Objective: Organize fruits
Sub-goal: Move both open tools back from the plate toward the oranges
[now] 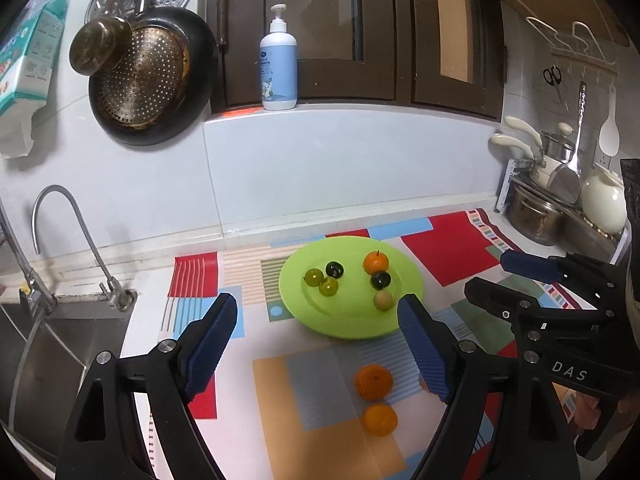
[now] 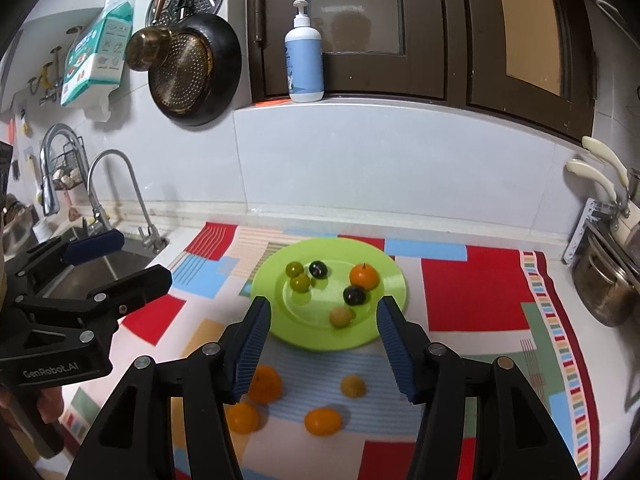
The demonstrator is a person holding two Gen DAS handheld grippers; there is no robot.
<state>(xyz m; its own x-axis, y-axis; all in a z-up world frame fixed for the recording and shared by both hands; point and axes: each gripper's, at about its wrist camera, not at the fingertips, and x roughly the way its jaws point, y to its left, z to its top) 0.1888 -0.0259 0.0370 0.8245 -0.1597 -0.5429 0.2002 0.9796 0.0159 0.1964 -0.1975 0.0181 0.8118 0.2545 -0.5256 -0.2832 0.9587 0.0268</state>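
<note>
A green plate [image 1: 308, 312] [image 2: 384, 332] sits on a patterned mat and holds an orange [image 1: 376, 262] [image 2: 364, 276], two green fruits [image 1: 328, 286] [image 2: 300, 282], two dark fruits [image 1: 380, 280] [image 2: 355, 295] and a beige one [image 1: 383, 301] [image 2: 341, 317]. On the mat in front lie oranges [image 1: 373, 382] [image 2: 264, 384] [image 2: 323, 421] and a small yellow fruit [image 2: 353, 386]. My left gripper [image 1: 316, 344] is open and empty above the near oranges. My right gripper [image 2: 322, 340] is open and empty over the plate's front edge; it also shows in the left wrist view [image 1: 492, 280].
A sink [image 1: 48, 360] with taps [image 1: 44, 240] lies at the left. Pots and utensils [image 1: 560, 184] stand on a rack at the right. A pump bottle [image 1: 279, 60] stands on the sill. Pans [image 1: 152, 76] hang on the wall.
</note>
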